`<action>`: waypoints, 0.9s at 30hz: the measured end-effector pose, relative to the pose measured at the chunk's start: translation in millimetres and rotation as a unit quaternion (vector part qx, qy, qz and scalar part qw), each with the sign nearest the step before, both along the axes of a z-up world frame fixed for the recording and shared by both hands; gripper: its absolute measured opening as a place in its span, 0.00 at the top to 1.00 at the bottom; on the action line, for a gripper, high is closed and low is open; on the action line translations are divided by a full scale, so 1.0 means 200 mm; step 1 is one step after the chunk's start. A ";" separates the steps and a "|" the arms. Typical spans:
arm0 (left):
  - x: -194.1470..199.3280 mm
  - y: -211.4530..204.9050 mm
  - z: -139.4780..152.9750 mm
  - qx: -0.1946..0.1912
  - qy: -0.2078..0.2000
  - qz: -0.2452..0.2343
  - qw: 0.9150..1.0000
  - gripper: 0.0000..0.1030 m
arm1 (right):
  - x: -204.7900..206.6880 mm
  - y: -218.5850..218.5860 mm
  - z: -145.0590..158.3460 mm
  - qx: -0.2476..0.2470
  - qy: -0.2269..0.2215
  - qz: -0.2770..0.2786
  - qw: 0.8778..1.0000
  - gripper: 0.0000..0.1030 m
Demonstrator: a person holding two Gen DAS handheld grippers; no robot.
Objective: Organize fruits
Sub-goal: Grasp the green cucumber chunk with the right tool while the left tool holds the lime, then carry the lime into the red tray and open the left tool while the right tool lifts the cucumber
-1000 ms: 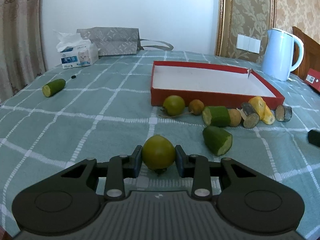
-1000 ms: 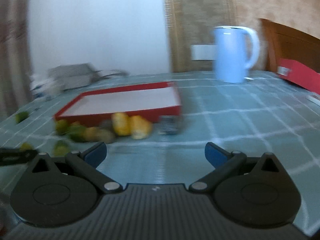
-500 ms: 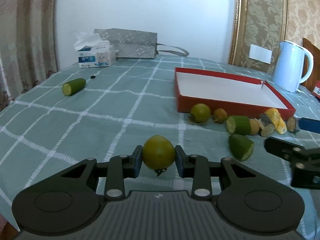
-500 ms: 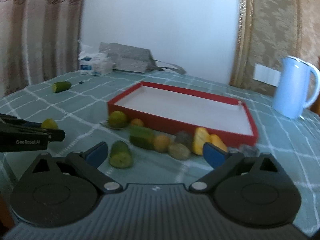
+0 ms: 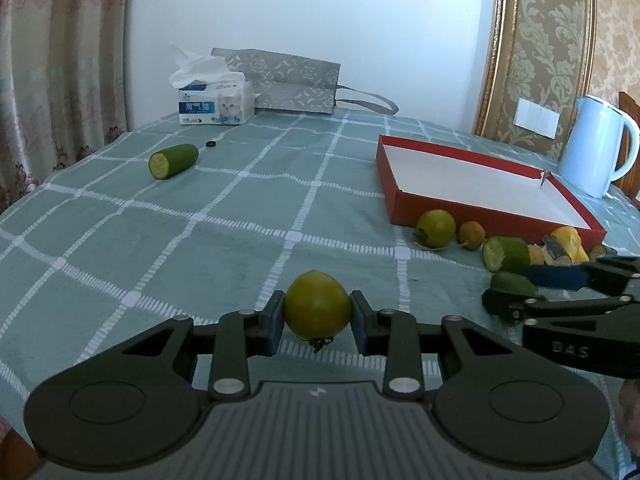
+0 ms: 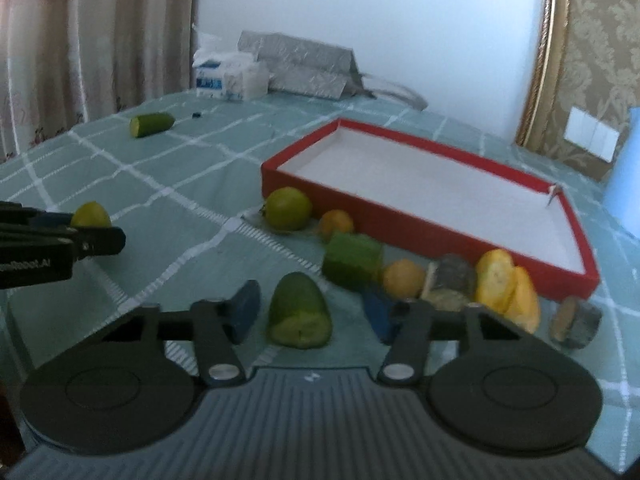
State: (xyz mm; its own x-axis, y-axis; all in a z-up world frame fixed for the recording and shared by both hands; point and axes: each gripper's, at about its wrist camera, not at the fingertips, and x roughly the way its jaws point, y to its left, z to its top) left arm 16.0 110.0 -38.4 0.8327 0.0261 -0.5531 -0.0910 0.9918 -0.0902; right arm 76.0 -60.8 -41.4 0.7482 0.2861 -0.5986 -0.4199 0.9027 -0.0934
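My left gripper (image 5: 318, 320) is shut on a round green fruit (image 5: 318, 308), held just above the checked tablecloth; it also shows at the left of the right wrist view, fruit (image 6: 90, 214). My right gripper (image 6: 312, 312) is closing around a cut cucumber piece (image 6: 298, 312) lying on the cloth. A gap still shows between each blue pad (image 6: 244, 310) and the piece. Behind it, by the front wall of the red tray (image 6: 360, 204), lie a green fruit (image 6: 288, 208), a cucumber chunk (image 6: 352, 258), small orange fruits (image 6: 402, 278) and yellow pieces (image 6: 506, 286).
Another cucumber half (image 5: 174, 160) lies far left. A tissue box (image 5: 216, 104) and a grey bag (image 5: 288, 82) stand at the back edge. A pale blue kettle (image 5: 592, 148) stands right of the tray. Grey cut pieces (image 6: 576, 322) lie near the tray's front corner.
My right gripper swung left from the kettle side to the fruit row, dropped over the cucumber piece and narrowed its jaws. The left gripper drifted sideways, still holding the green fruit.
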 end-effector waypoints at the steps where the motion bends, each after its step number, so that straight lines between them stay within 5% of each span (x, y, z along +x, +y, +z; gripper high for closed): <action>1: 0.00 0.00 0.00 -0.001 0.000 0.000 1.000 0.68 | 0.01 0.00 -0.01 0.001 0.003 -0.002 1.000 0.53; 6: 0.00 0.01 0.00 -0.003 0.001 -0.001 1.000 0.68 | 0.03 -0.02 -0.02 0.013 0.011 -0.003 1.000 0.53; 9: 0.00 0.01 0.00 -0.004 0.001 -0.001 1.000 0.68 | 0.03 -0.02 -0.02 0.024 0.017 0.009 1.000 0.70; 19: -0.01 0.00 0.00 0.002 0.002 -0.005 1.000 0.68 | -0.02 -0.07 0.00 0.044 0.000 -0.011 0.999 0.71; 27: 0.06 -0.11 0.07 0.010 0.000 -0.030 1.000 0.68 | -0.09 -0.37 0.06 0.091 -0.037 -0.099 0.990 0.71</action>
